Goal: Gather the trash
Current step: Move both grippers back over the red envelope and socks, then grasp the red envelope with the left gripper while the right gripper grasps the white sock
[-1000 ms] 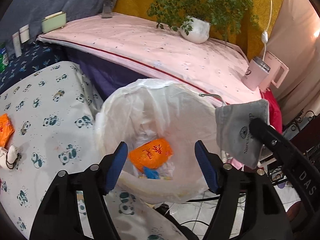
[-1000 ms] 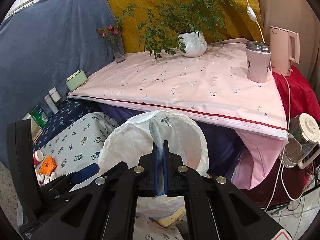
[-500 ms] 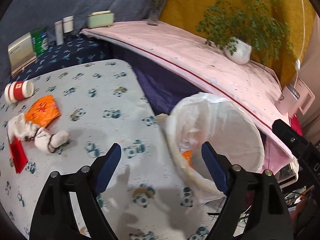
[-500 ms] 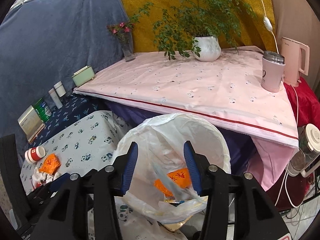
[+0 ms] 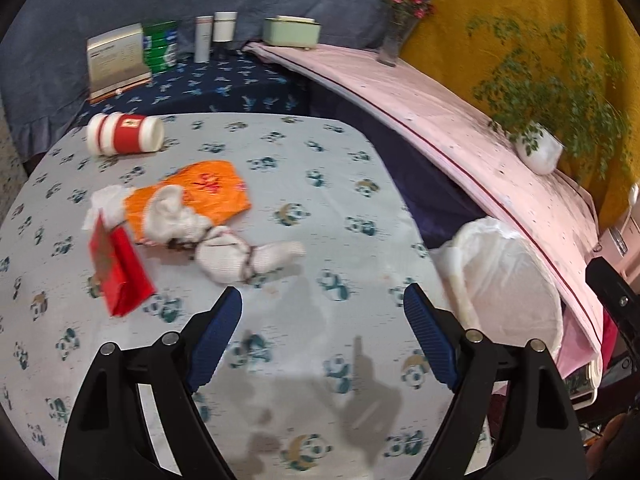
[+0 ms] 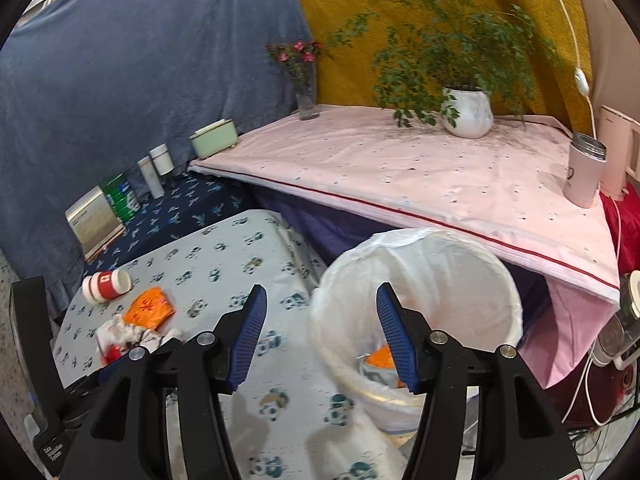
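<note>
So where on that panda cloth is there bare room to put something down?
Bare room: the panda cloth between the white rag bundle and the lined bin. Crowded: the far left, with the red cup, orange wrapper and red packet.

Matt panda-print cloth (image 5: 320, 168); glossy orange wrapper (image 5: 208, 188); translucent plastic bin liner (image 6: 440, 256).

Little could be read. The orange packet (image 5: 200, 196), lying ahead and left of the left gripper, bore red characters too blurred to make out. Small white lettering on the black gripper body (image 6: 52, 450) at the lower left of the right wrist view was also illegible.
</note>
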{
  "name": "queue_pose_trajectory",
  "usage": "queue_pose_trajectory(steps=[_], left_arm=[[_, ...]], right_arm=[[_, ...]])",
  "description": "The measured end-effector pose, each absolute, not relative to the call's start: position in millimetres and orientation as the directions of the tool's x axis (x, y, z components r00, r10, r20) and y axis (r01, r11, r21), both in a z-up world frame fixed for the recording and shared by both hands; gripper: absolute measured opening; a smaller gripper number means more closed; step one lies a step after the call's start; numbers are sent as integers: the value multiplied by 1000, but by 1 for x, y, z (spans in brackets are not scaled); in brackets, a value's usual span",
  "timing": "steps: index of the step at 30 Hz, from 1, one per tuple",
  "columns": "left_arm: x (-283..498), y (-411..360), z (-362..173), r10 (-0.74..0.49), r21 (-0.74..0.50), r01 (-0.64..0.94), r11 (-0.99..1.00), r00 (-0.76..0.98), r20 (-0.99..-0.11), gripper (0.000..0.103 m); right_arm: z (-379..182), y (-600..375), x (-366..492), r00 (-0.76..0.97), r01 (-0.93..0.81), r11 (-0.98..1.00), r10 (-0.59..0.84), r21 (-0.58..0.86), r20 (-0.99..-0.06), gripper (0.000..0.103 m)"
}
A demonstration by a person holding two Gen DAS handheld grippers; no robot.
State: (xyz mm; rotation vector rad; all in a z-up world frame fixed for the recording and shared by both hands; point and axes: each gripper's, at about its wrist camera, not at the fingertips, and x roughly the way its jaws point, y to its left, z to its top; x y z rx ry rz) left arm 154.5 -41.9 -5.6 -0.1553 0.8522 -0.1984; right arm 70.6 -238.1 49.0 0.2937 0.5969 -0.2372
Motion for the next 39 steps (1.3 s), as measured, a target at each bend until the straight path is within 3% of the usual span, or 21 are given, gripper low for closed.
queue_pose_trajectory(steps=[17,30,32,39], left_arm=[[161,71,-38,-96,-224,-134,965,615,-783,86],[187,91,-64,-111,-241,-152,959,579,-808,88],[191,92,-66,-105,-233,-149,961,581,-807,86],[196,95,-73,-128,-228,-115,967,555,-822,49]], right_arm=[[31,-135,101,769,152,970,4,189,-639,57],[-7,-98,152,699,106,968,92,229,-710,57],[-14,-96,161,687,106,965,102,239,-720,57],[-41,-93,194,639,121,949,150,291,-754,57]])
